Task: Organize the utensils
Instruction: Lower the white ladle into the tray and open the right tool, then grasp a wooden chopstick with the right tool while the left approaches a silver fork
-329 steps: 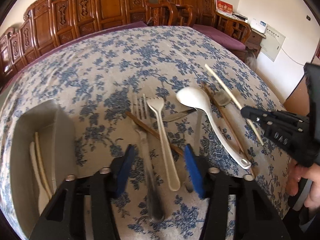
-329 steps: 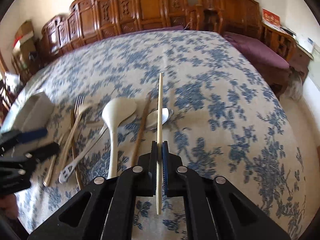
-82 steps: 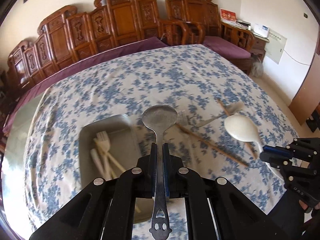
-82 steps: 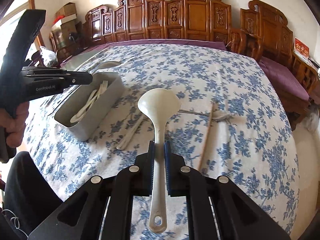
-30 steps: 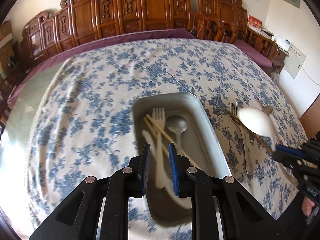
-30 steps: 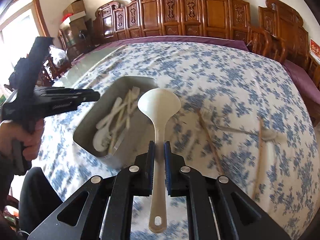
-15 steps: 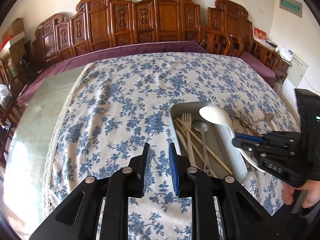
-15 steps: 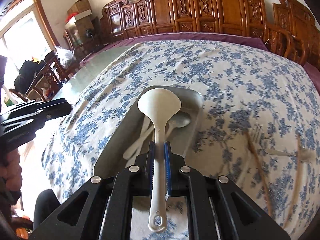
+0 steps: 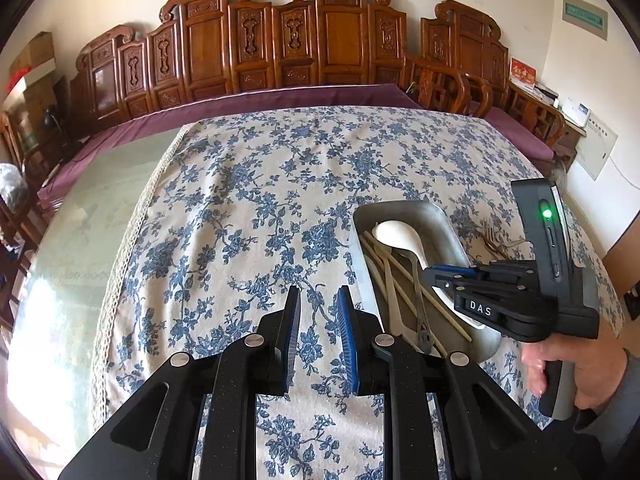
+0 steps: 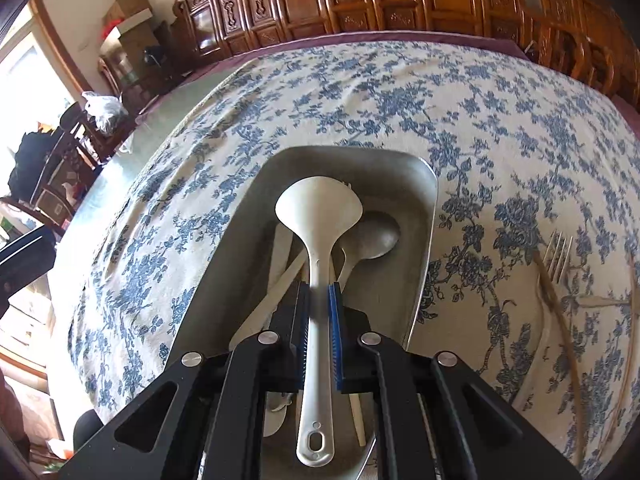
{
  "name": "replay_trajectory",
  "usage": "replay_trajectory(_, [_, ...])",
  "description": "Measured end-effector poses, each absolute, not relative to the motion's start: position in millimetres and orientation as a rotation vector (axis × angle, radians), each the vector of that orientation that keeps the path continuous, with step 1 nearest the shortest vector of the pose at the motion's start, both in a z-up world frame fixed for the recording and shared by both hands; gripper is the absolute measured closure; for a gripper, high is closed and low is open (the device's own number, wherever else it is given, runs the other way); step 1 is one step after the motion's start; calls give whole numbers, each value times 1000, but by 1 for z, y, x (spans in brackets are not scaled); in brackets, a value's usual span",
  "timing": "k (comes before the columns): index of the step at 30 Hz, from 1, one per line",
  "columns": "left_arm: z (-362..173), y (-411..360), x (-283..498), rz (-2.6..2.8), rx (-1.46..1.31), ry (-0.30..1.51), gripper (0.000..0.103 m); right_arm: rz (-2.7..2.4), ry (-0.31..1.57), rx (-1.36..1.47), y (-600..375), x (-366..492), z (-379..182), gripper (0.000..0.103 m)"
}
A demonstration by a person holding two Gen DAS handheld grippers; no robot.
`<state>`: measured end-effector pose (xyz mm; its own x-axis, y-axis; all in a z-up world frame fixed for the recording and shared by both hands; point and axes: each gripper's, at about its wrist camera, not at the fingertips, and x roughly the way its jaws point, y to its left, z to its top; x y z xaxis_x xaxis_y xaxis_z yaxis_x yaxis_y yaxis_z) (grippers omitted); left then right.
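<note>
Over the metal tray (image 10: 424,240) we hold the white ladle (image 10: 319,216), our right gripper (image 10: 319,292) clamped on its handle, its bowl above a metal spoon (image 10: 374,236) and pale utensils lying inside. Beside the tray, a fork (image 10: 559,254) and brown chopsticks (image 10: 560,320) rest on the floral tablecloth (image 9: 260,200). Our left gripper (image 9: 318,300) hovers empty, jaws narrowly parted, left of the tray.

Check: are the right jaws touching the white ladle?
Cannot tell. Right wrist view: the right gripper straddles the white ladle handle over the tray, with slim gaps possible.
</note>
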<state>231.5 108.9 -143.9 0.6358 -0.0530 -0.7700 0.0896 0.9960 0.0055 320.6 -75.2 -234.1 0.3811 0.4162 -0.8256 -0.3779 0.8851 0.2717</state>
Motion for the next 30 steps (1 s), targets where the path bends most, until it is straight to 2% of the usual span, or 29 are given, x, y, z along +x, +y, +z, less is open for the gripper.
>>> replay_trajectory(12, [-146,95,228,-89,58,884,85,591,979,2,-83,307,-215,90])
replay_trajectory(19, [-147,70,226,-130,57,873,71,577,896,-26,-141,287,-194,90])
replay_trajectory(24, [-151,44,227,-166,60,874,69,497,893,-76,-193,291,-202,90])
replay_trajectory(25, [-152,39,226,-173,62,875,69,480,901,-80,-201,293,-205,83])
replay_trajectory(26, [-152,32,225,-181,66,876,67,452,908,-89,-213,295,-211,70])
replay_trajectory(27, [-153,27,224,-188,69,876,65,437,909,-96,-220,295,-215,65])
replay_trajectory(30, [-154,15,221,-205,77,879,62,410,932,-88,-240,298,-229,63])
